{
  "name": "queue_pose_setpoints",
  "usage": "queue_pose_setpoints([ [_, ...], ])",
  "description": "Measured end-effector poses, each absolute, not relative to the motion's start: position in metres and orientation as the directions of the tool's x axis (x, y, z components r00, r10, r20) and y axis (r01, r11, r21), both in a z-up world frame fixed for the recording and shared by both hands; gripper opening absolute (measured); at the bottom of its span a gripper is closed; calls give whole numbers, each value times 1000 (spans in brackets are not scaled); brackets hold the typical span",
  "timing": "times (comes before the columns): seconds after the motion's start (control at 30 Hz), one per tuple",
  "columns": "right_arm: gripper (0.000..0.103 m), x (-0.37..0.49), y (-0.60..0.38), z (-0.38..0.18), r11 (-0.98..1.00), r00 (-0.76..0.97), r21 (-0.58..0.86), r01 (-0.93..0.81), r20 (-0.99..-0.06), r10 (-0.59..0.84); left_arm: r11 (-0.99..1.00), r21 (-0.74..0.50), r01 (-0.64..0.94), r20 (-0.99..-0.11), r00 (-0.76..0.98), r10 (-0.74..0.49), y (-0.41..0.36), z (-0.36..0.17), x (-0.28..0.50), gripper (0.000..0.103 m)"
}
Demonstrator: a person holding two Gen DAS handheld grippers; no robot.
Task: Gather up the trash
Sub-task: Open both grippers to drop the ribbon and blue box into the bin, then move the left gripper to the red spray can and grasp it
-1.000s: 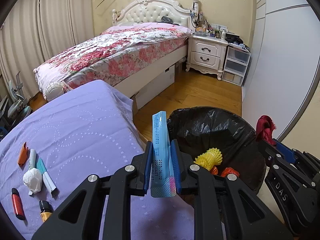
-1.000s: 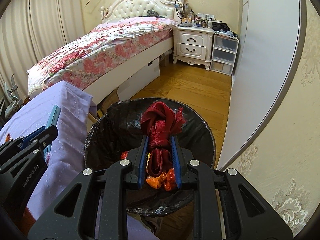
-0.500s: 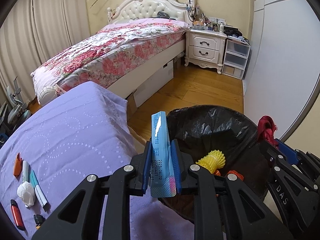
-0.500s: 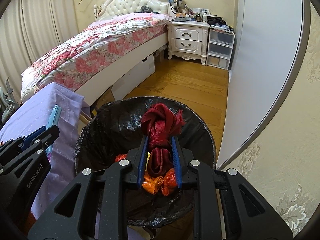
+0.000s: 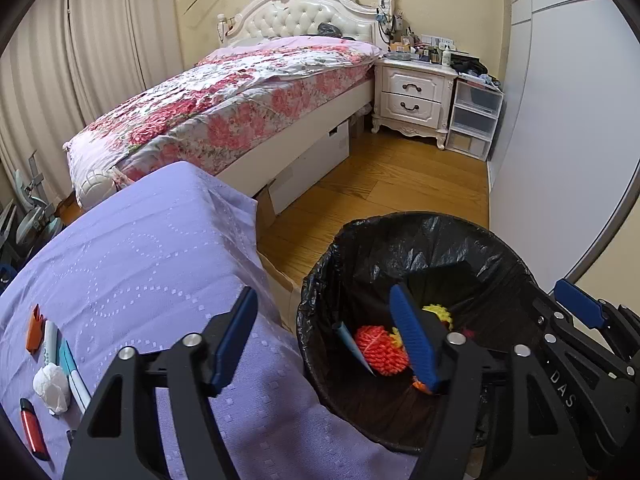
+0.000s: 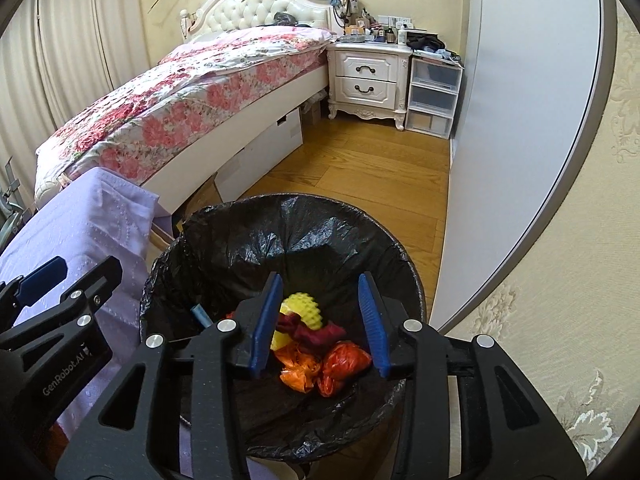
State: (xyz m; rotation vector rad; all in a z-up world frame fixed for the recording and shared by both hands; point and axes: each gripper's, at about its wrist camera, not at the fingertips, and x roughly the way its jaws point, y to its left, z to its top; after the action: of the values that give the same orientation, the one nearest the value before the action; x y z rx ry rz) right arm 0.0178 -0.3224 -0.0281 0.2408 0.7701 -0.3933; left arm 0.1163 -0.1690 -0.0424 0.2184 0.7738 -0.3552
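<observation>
A bin lined with a black bag (image 5: 420, 240) (image 6: 304, 224) stands beside a table under a purple cloth (image 5: 132, 256). My left gripper (image 5: 324, 336) is open and empty, spanning the table edge and the bin's rim. My right gripper (image 6: 320, 320) is open and empty over the bin. In the bin lie a blue wrapper (image 5: 352, 344) (image 6: 201, 315), a dark red cloth (image 6: 310, 330), a yellow spiky ball (image 6: 306, 308), orange net trash (image 5: 380, 350) and orange-red bags (image 6: 324, 366).
On the cloth at the left lie an orange piece (image 5: 33, 328), two markers (image 5: 68, 364), a white paper ball (image 5: 51, 388) and a red lighter (image 5: 33, 428). A floral bed (image 5: 224, 100), a nightstand (image 5: 412, 92) and wooden floor (image 5: 380, 184) lie beyond.
Both grippers opened. The blue wrapper dropped from the left gripper into the bin, and the dark red cloth dropped from the right gripper into the bin.
</observation>
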Motion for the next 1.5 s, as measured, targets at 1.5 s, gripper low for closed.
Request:
queue_pose_setpoints([
  [1.5,55,5,-143,2,997,726,60,48,-688,7,985,101,-142,-711,682,171,97,-32,55,75],
])
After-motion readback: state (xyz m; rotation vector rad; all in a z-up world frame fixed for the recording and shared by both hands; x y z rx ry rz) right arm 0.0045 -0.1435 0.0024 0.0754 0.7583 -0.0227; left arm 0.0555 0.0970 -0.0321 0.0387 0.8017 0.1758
